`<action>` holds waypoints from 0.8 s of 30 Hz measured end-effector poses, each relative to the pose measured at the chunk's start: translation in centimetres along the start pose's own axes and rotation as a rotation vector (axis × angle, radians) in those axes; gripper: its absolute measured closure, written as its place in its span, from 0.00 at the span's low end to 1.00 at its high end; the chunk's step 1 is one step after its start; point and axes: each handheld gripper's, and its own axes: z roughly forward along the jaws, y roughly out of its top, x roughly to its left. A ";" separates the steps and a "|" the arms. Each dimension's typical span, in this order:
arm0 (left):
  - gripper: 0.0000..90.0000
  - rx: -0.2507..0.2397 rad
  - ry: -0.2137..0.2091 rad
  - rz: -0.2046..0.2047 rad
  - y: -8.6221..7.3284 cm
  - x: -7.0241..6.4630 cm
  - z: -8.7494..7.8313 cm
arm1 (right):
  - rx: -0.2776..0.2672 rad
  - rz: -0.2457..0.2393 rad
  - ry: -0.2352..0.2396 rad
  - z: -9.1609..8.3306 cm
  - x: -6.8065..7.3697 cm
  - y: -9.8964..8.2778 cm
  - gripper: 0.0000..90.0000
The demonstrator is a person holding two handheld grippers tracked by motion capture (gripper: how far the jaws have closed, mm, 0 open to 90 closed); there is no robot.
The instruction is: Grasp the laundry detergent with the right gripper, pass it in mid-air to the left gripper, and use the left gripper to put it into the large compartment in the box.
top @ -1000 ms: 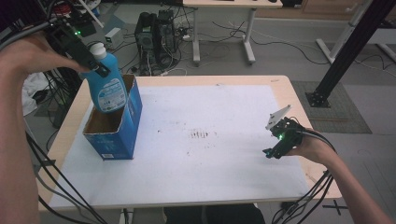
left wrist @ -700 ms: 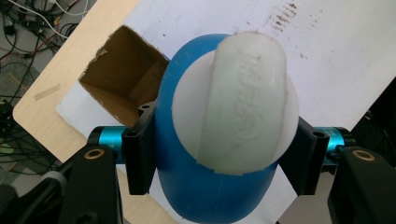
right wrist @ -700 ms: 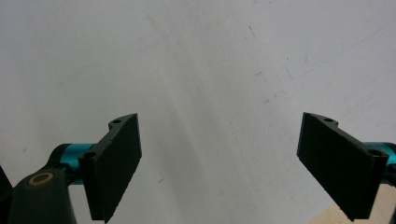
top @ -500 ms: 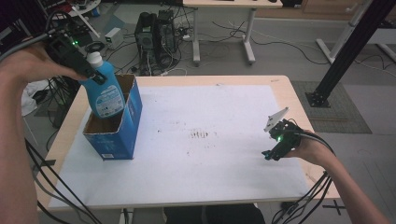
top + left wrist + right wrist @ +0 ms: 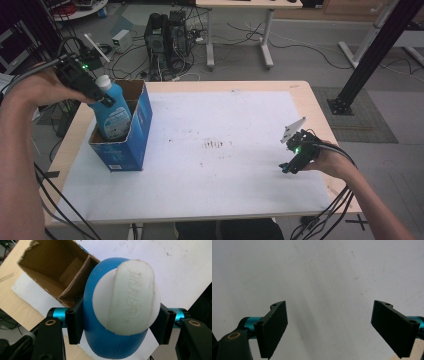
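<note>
A blue bottle [image 5: 114, 115] with a white cap [image 5: 102, 81] stands tilted, its lower half inside the open blue cardboard box [image 5: 136, 131] at the table's left. My left gripper [image 5: 94, 92] is shut on the bottle's neck just under the cap. In the left gripper view the black pads [image 5: 75, 320] press both sides of the blue bottle [image 5: 112, 345] below its white cap [image 5: 126, 297], with the box's brown inside [image 5: 53, 266] beyond. My right gripper [image 5: 287, 168] rests low over the white sheet at the right, and in the right gripper view it [image 5: 329, 325] stands open, nothing between its jaws.
A white sheet [image 5: 215, 110] covers most of the wooden table [image 5: 305, 92], with a smudge of dark marks [image 5: 214, 144] near its middle. Cables hang off the table's left and right front corners. Computer towers and desks stand on the floor behind.
My left gripper has lowered the bottle from above the box down into it. The right gripper has stayed where it was.
</note>
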 end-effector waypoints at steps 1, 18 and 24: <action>0.42 0.000 0.000 0.000 0.0 0.0 0.0 | 0.000 0.000 0.000 0.0 0.0 0.0 0.15; 0.42 0.052 -0.041 0.033 -1.1 0.8 5.8 | 0.013 0.005 0.000 0.7 0.4 -0.3 0.15; 0.42 0.074 -0.042 0.058 -1.2 0.8 7.3 | 0.010 -0.006 0.006 1.0 0.4 -0.5 0.15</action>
